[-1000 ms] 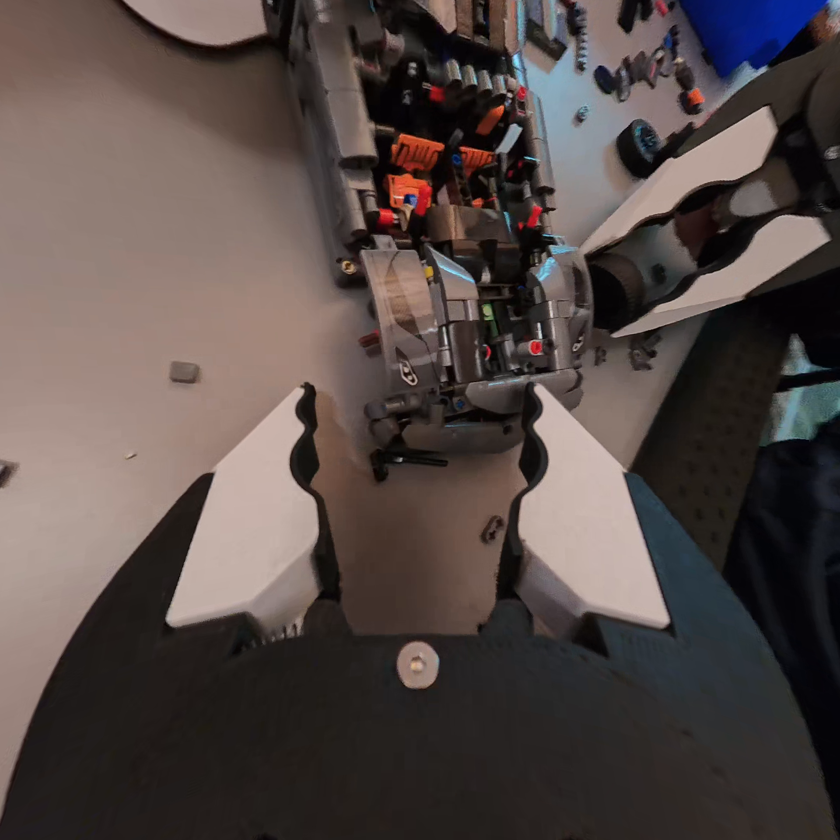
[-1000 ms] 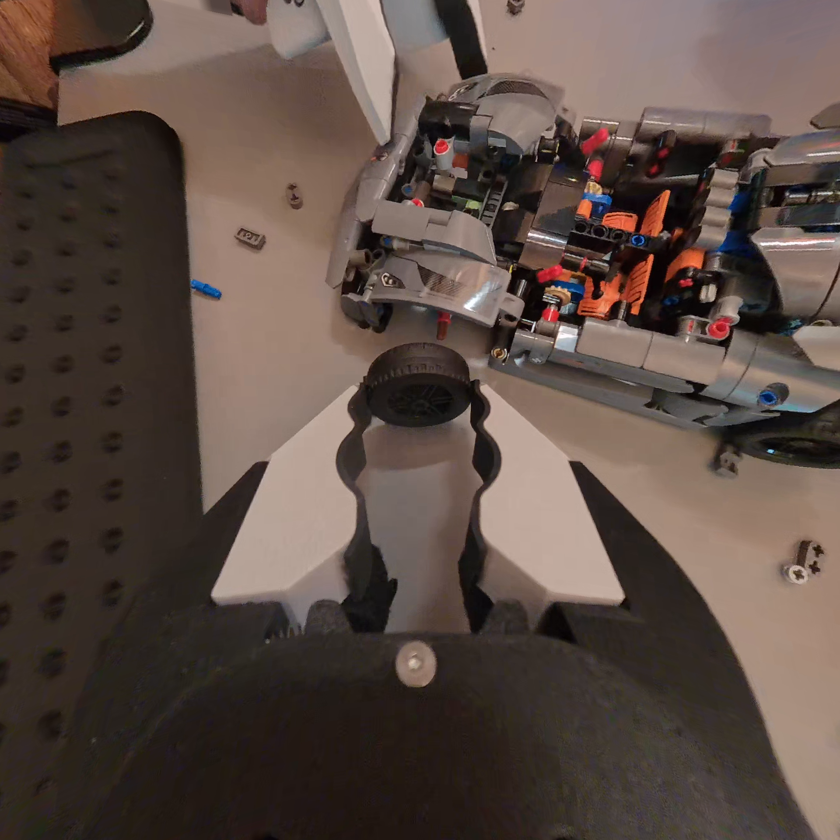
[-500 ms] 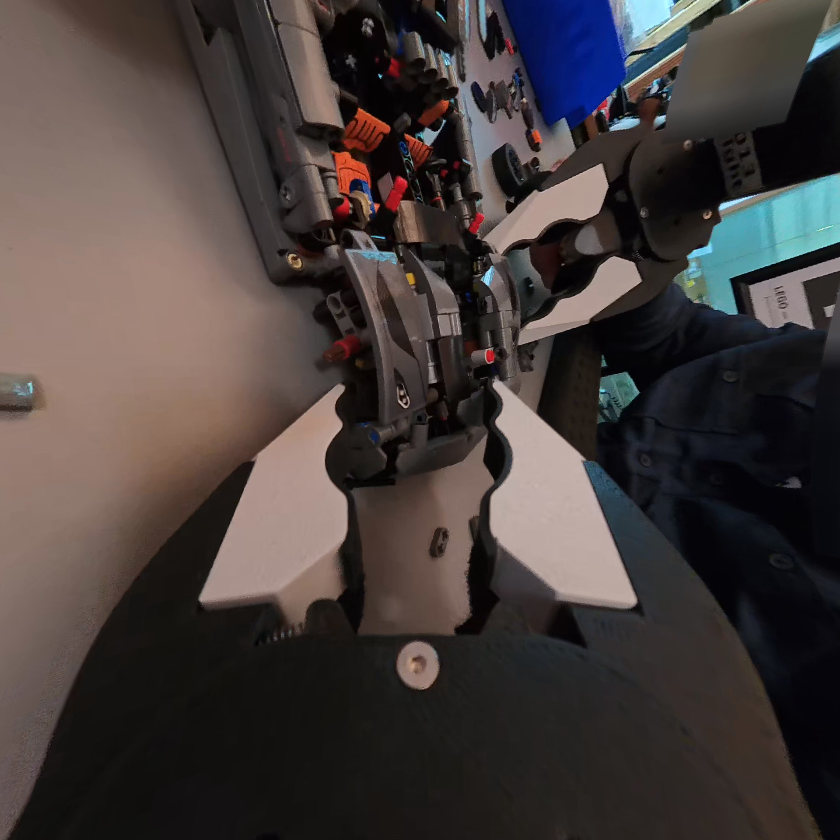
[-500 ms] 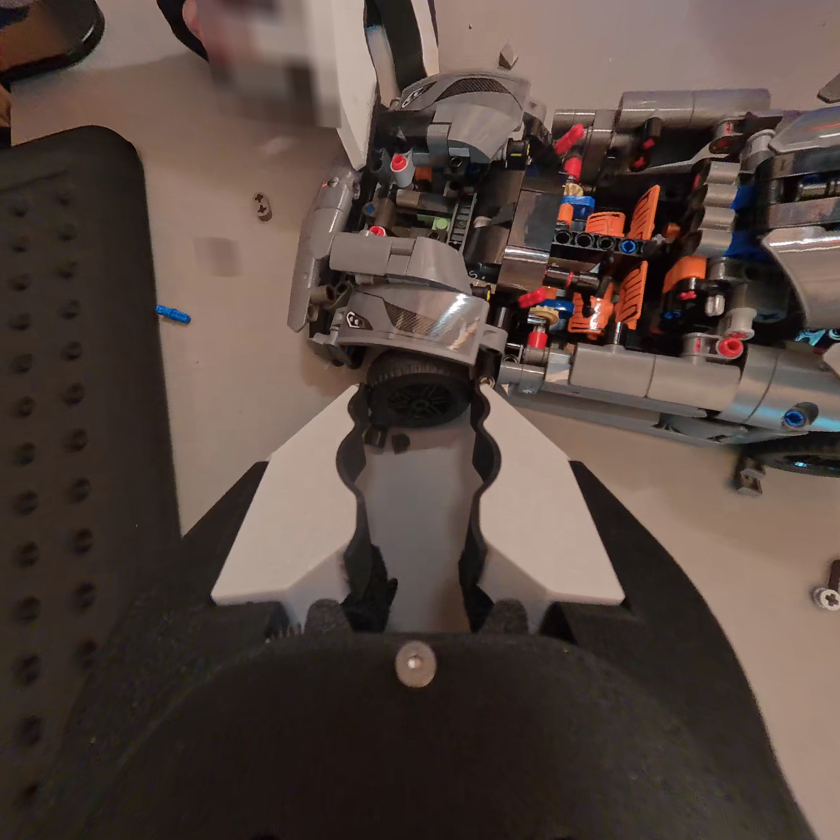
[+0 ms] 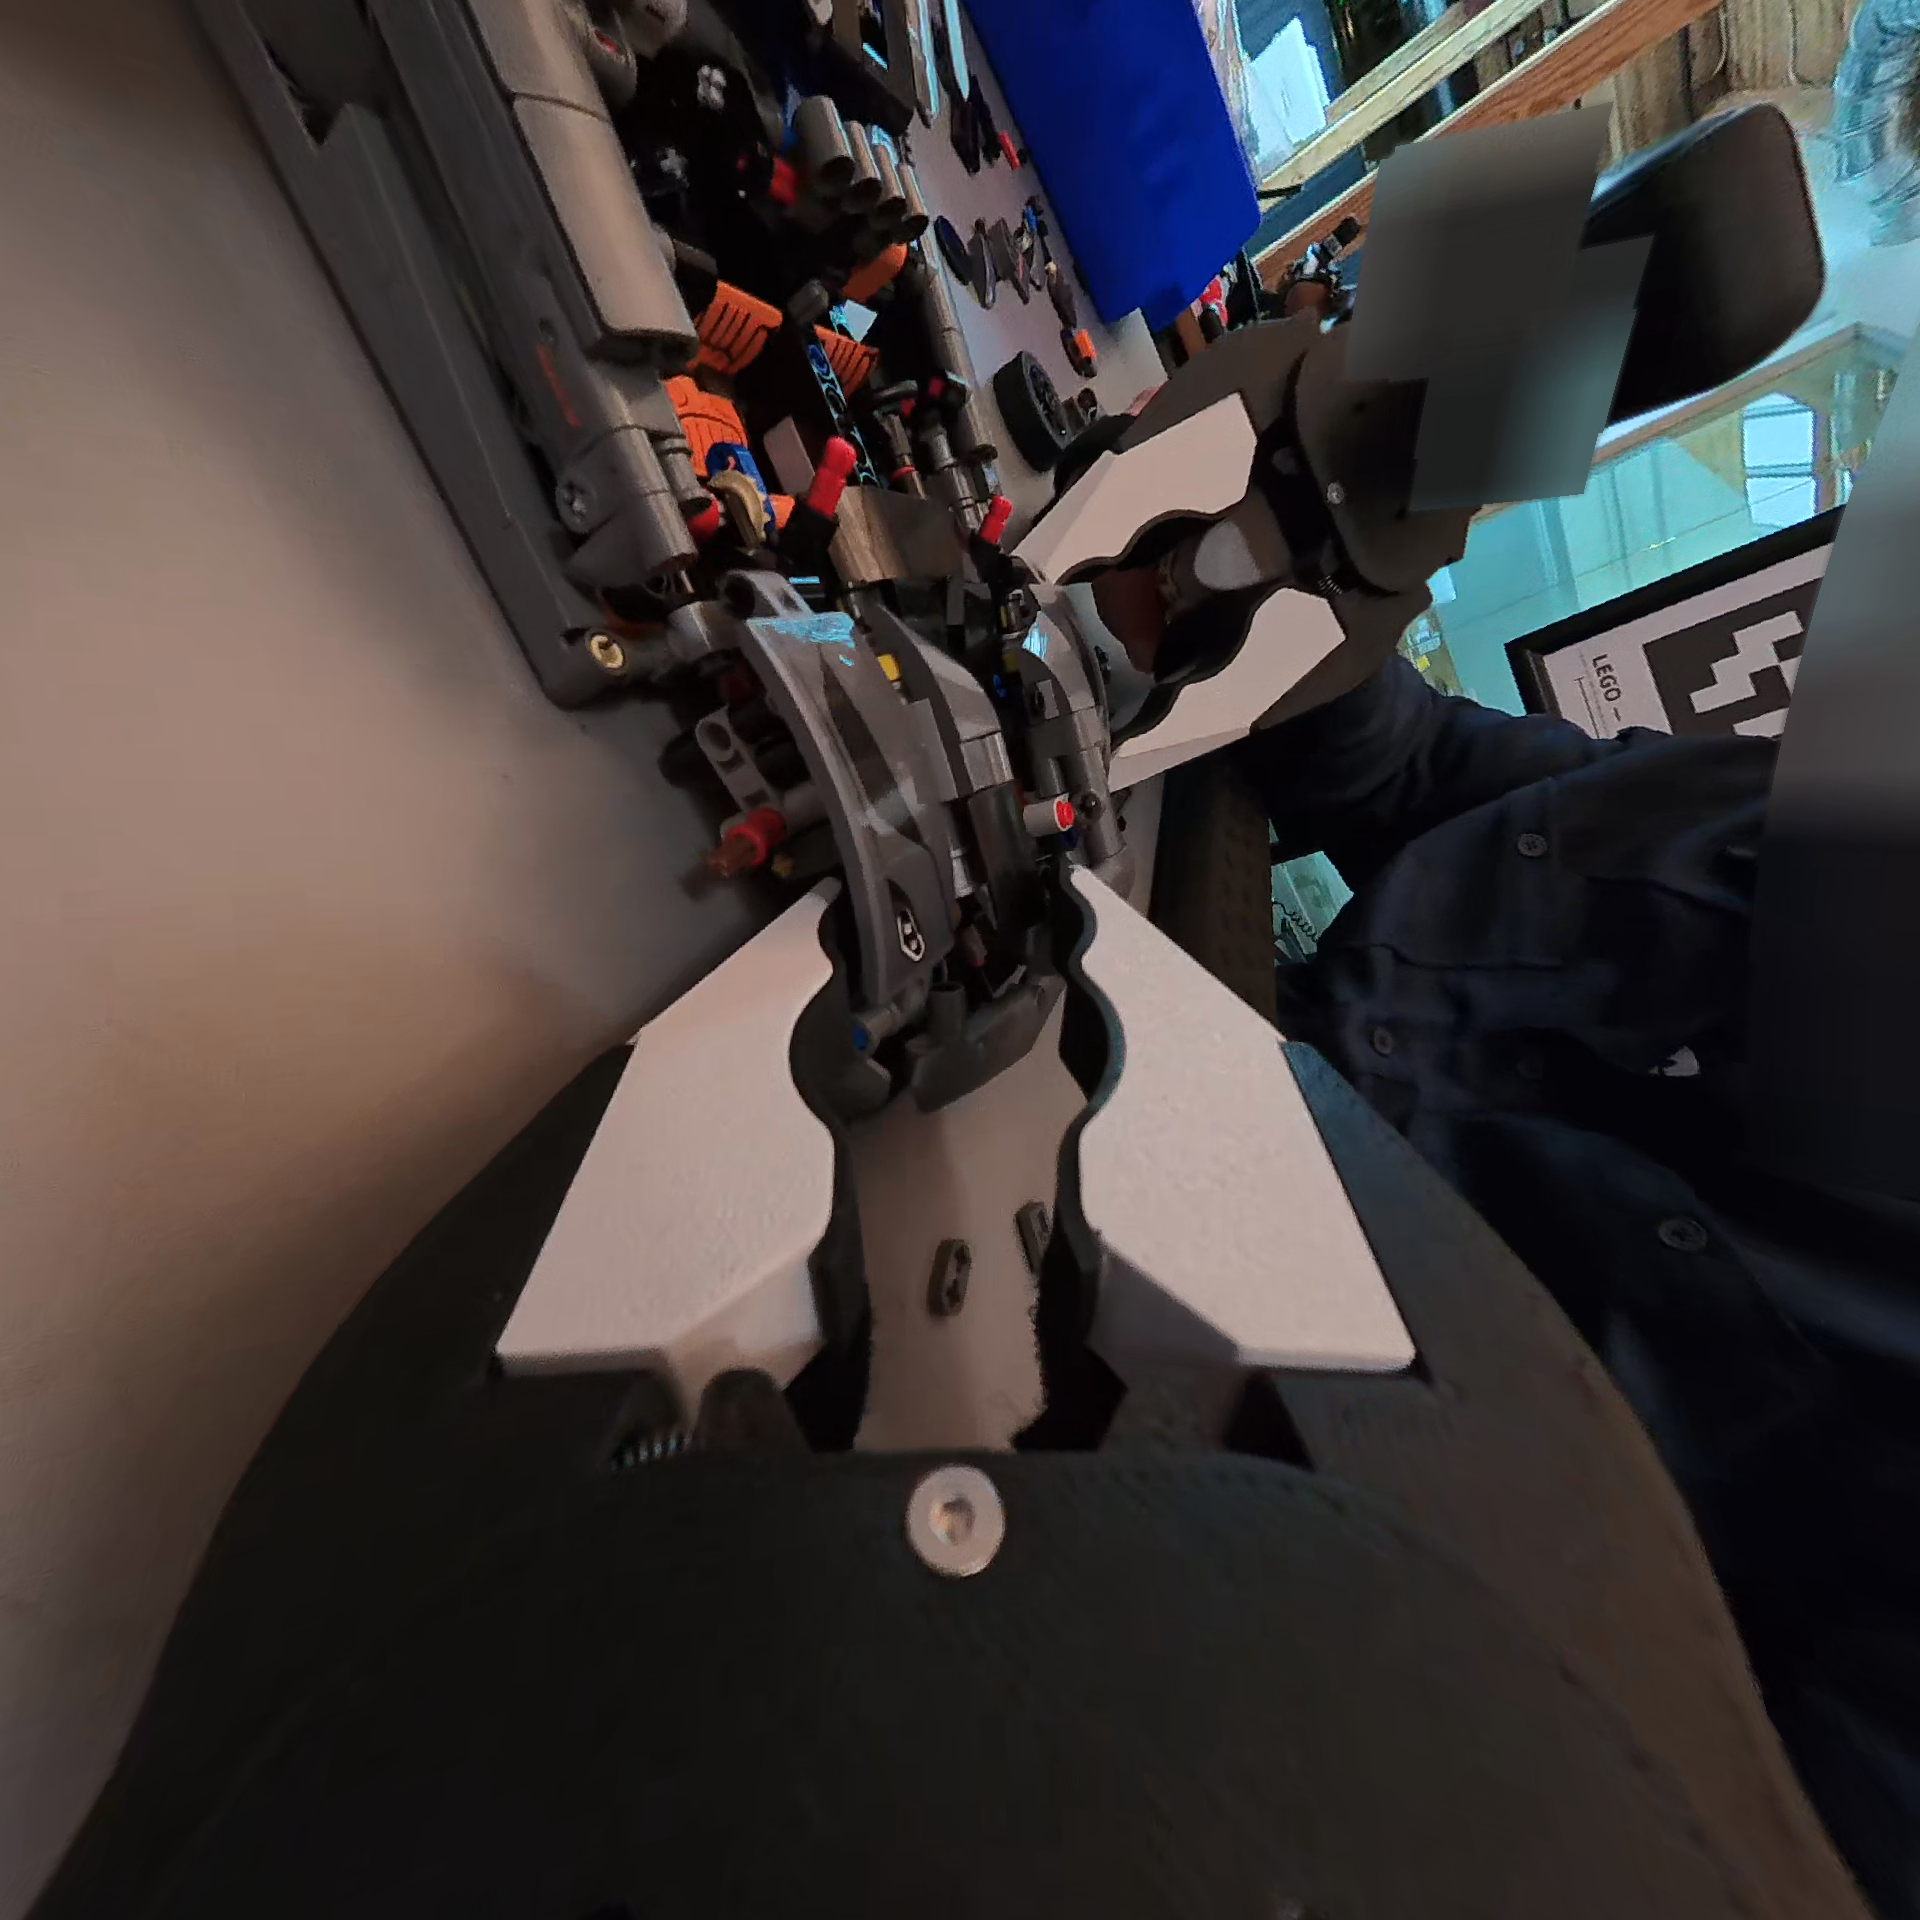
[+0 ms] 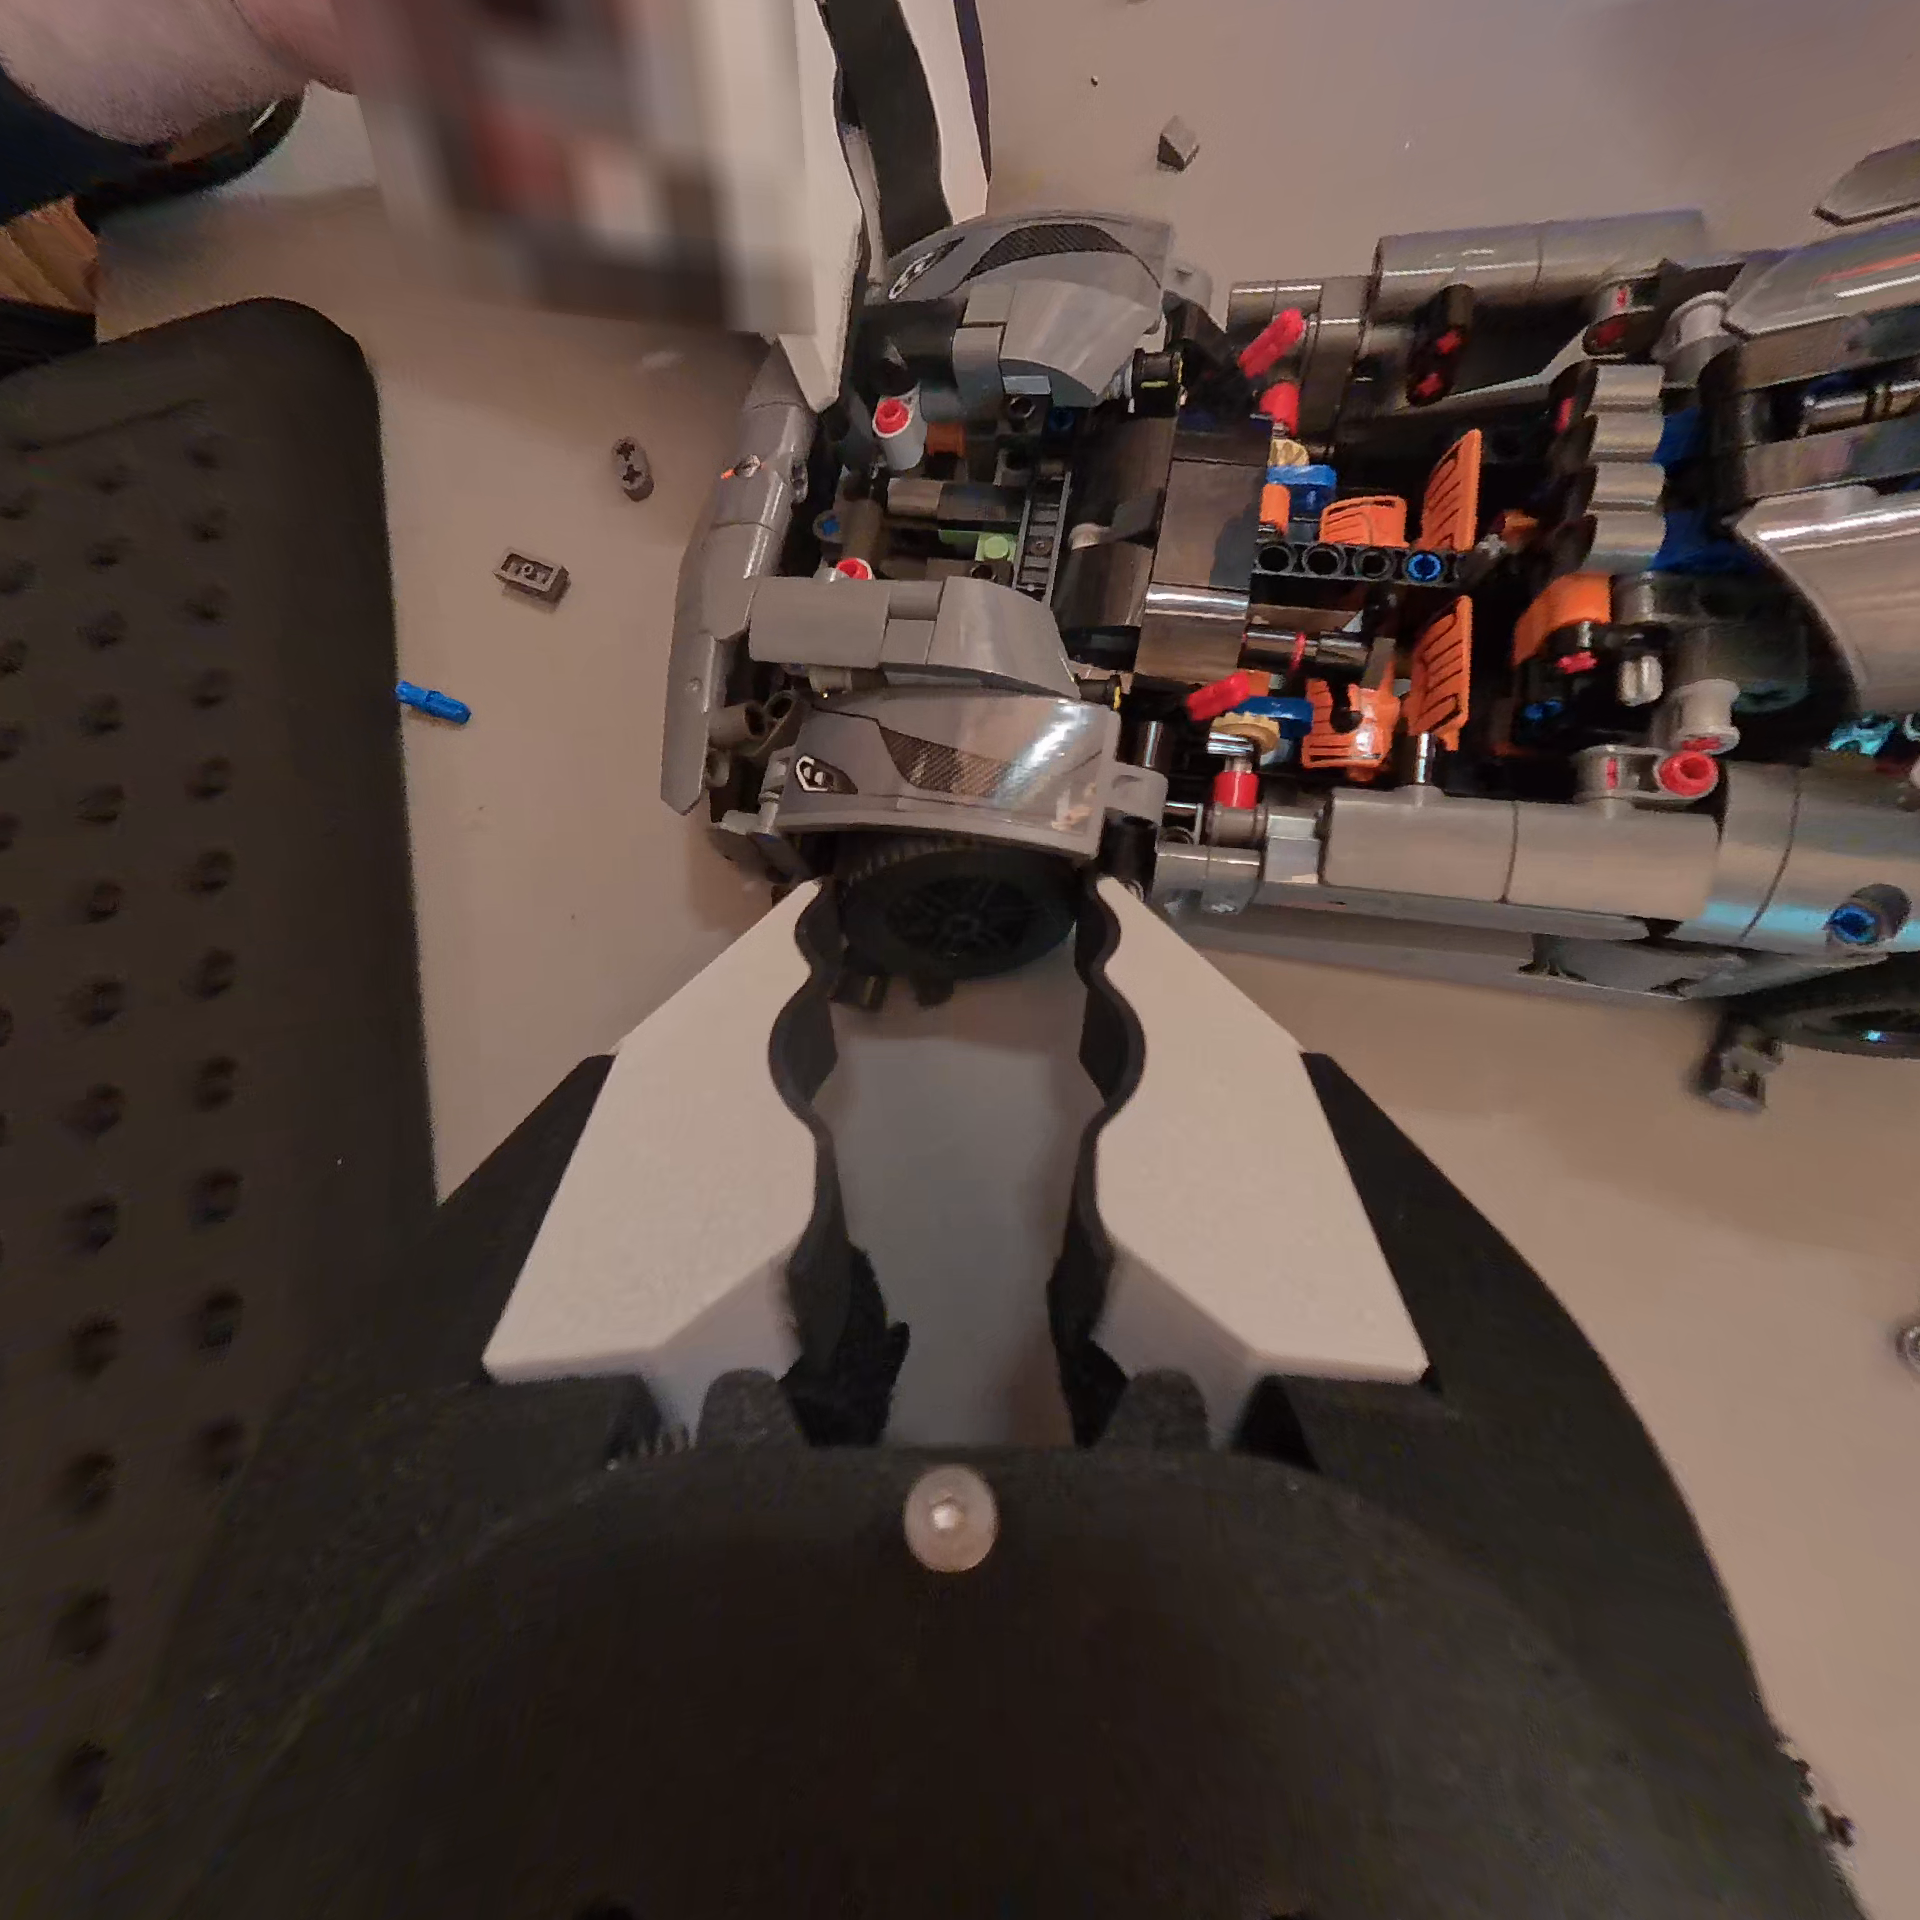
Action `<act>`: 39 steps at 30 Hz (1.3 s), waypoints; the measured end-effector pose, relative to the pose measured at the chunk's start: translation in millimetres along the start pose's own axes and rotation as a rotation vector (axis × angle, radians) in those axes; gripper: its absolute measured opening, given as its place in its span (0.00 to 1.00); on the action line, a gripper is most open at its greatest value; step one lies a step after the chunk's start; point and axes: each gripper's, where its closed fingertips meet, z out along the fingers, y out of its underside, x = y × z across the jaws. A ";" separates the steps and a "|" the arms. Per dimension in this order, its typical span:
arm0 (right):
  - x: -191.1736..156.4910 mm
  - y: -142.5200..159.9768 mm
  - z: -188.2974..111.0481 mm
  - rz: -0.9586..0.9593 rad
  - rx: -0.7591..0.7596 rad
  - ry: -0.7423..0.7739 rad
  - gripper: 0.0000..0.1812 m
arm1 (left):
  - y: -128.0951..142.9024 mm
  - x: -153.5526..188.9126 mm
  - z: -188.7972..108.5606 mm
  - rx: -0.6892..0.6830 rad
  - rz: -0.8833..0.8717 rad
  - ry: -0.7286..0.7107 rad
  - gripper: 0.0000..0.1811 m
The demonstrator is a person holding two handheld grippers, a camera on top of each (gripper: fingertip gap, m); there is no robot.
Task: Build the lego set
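Note:
A grey lego car (image 5: 904, 790) with orange and red inner parts lies on the pale table. My left gripper (image 5: 951, 904) is shut on the car's front end, with the nose between the white fingers. One left finger (image 6: 805, 208) shows beside the nose in the right wrist view. My right gripper (image 6: 951, 914) is shut on a black wheel (image 6: 951, 920) and holds it against the underside of the car's (image 6: 1351, 582) front wheel arch. The right gripper (image 5: 1091, 655) also shows at the car's far side in the left wrist view.
A black studded mat (image 6: 187, 831) lies left of the car. A blue pin (image 6: 431, 701) and small grey pieces (image 6: 532, 575) lie between mat and car. A blue box (image 5: 1112, 135), a spare wheel (image 5: 1029, 400) and loose parts lie beyond. A person's dark sleeve (image 5: 1507, 935) is on the right. Tip to tip, the grippers are about 9 cm apart. Between my right fingertips and the blue pin (image 6: 431, 701) there is roughly 11 cm.
My left gripper has moved forward, tilted and closed around the car's nose. My right gripper has carried the wheel up from open table to the front wheel arch.

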 end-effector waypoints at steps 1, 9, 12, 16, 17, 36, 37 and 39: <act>0.3 0.3 -0.6 0.007 0.004 -0.004 0.24 | -1.3 0.9 -0.3 0.011 -0.001 0.004 0.17; 3.9 -3.3 -11.6 -0.024 0.072 0.036 0.24 | -9.5 14.2 0.0 0.068 -0.008 0.088 0.17; 3.3 -5.0 -14.4 -0.083 0.101 0.066 0.24 | -12.7 20.4 -1.3 0.086 -0.003 0.114 0.17; 5.5 -11.4 -20.6 -0.116 0.152 0.099 0.24 | -17.5 29.2 -2.2 0.102 0.010 0.135 0.17; 6.3 -12.9 -22.3 -0.116 0.163 0.103 0.24 | -19.4 31.5 -2.8 0.110 0.009 0.146 0.17; 18.0 -28.1 -74.2 0.216 0.487 -0.162 0.24 | -57.6 79.5 8.7 0.257 0.027 0.224 0.17; 20.1 -29.4 -77.6 0.216 0.504 -0.155 0.24 | -59.0 81.1 9.6 0.264 0.025 0.231 0.17; 21.2 -27.9 -77.7 0.175 0.494 -0.115 0.24 | -60.3 81.6 11.2 0.272 0.019 0.239 0.17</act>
